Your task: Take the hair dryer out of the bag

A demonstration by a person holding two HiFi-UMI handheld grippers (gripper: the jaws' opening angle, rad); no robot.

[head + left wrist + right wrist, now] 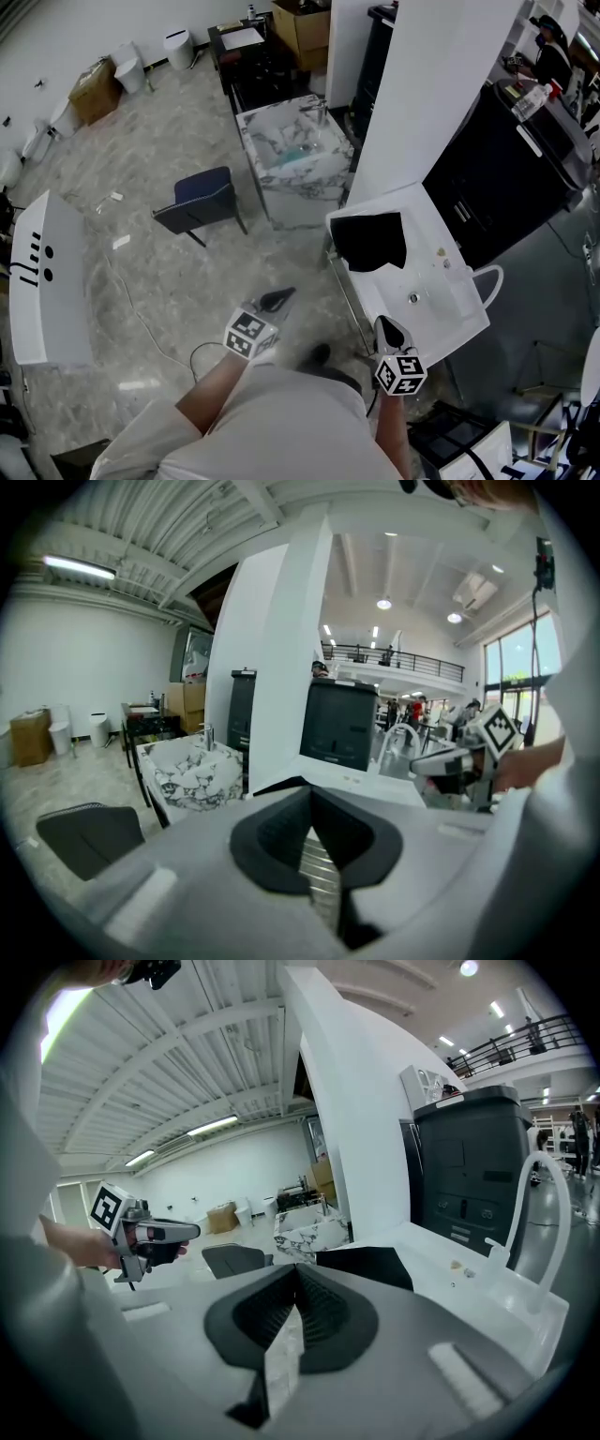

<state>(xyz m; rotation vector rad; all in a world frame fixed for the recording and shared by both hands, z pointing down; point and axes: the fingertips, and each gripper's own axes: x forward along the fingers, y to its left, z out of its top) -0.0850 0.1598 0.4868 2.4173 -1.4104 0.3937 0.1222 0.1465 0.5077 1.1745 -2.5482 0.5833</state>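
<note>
A black bag (369, 240) lies flat on the left part of a white basin unit (441, 291); the right gripper view shows the black bag (370, 1265) just beyond the jaws. No hair dryer is visible. My left gripper (279, 298) is shut and empty, held over the floor to the left of the unit. My right gripper (387, 326) is also shut and empty, at the unit's near edge and short of the bag. Each gripper view shows shut jaws, the left gripper (312, 799) and the right gripper (298, 1274), with the other gripper off to the side.
A marble-patterned sink unit (295, 155) stands behind the white unit, next to a white column (422, 94). A dark blue chair (202, 202) is on the floor to the left, with a white cabinet (47, 281) further left. A white faucet (544, 1213) curves over the basin. Cardboard boxes (94, 92) sit far back.
</note>
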